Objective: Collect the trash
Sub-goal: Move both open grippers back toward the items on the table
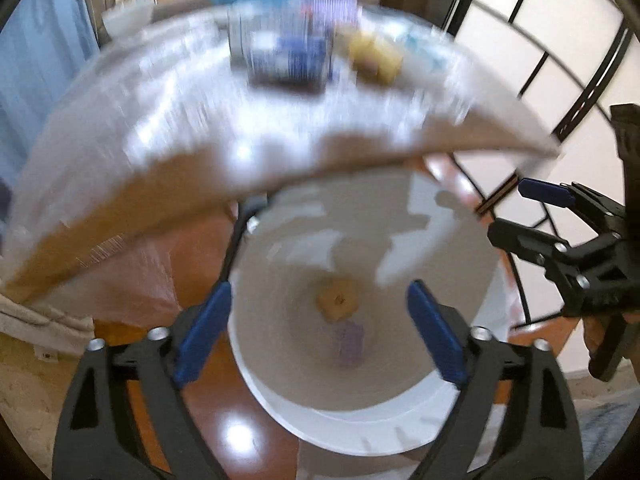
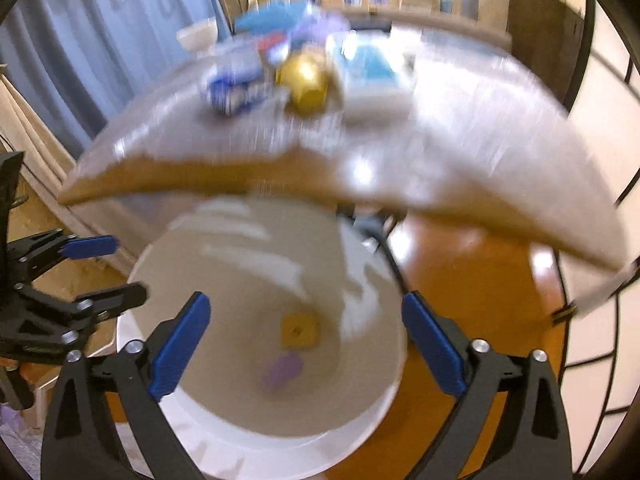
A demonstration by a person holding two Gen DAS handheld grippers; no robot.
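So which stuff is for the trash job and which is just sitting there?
For the job:
- white bin
- tan scrap and purple scrap inside the bin
- left hand-held gripper, open
- right hand-held gripper, open

Just lying about:
- table
- curtain
- white bowl

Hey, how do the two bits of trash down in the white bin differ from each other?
Colour: the tan piece is yellowish brown, the purple piece pale violet. Shape: the tan piece looks squarish with a small dark mark in its middle; the purple piece looks longer and narrower, though blur hides detail. Place: in both wrist views the tan piece lies above the purple one. Both rest at the bottom of the bin, close together.
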